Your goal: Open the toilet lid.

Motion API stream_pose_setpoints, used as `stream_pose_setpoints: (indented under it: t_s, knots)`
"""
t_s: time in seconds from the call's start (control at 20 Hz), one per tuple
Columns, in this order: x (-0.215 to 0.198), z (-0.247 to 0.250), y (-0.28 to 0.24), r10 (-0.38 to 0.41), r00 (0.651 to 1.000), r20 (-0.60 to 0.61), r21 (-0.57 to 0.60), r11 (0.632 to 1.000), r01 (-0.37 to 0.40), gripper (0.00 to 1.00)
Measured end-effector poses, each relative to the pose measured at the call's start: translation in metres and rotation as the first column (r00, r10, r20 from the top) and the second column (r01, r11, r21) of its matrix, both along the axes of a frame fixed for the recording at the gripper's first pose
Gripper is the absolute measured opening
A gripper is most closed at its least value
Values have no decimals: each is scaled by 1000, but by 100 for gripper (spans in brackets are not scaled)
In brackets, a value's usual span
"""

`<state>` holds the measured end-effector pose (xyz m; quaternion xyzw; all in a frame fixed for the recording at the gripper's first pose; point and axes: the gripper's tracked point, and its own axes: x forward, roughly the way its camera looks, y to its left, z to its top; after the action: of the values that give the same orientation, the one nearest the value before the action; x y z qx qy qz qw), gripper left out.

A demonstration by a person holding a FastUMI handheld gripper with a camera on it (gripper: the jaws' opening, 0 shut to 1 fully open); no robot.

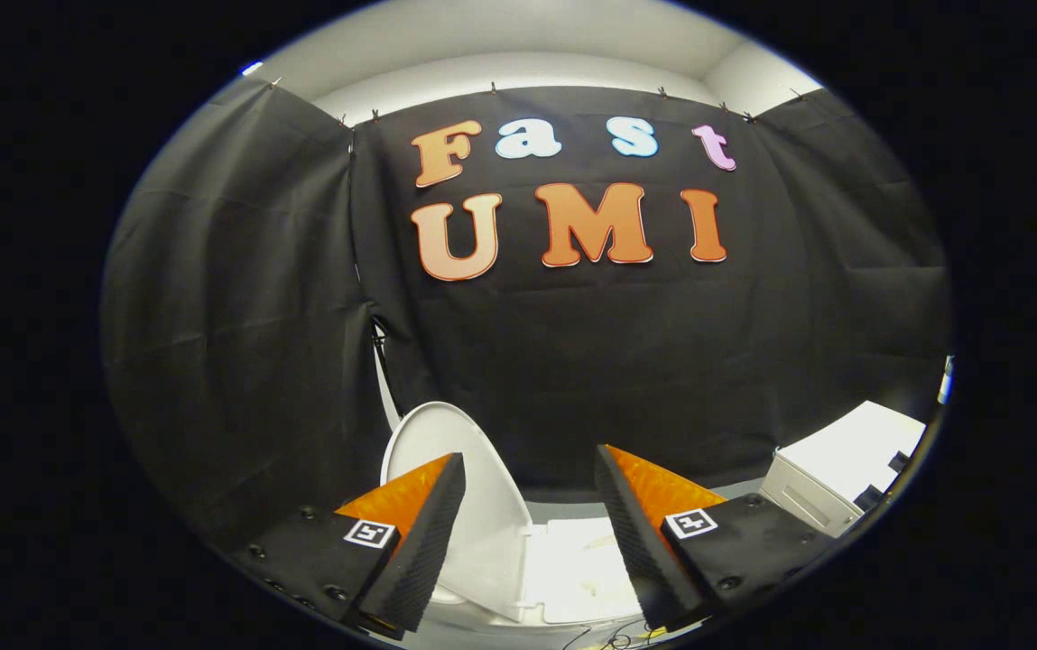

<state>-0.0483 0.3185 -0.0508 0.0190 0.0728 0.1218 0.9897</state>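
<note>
The white toilet lid point(473, 506) stands raised, nearly upright, just beyond my left finger and leaning toward the black cloth wall. Its hinge end meets the white toilet body point(577, 573), which shows low between my fingers. My gripper point(532, 465) is open, its two fingers spread wide with nothing between them. The left finger point(419, 542) overlaps the lid's left side in the view; I cannot tell if it touches it.
A white box-like unit point(843, 474) sits to the right, beyond the right finger. Black cloth walls close in the back and left. Thin cables point(617, 639) lie on the floor below the toilet.
</note>
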Motion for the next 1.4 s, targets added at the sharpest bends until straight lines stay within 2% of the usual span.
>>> stream_pose_setpoints:
  t_s: [0.35,1.4]
  knots:
    - [2,2,-9,-16,1000,-4,36,999,16,93]
    - [7,6,-18,-43,999,12,37,998,43,93]
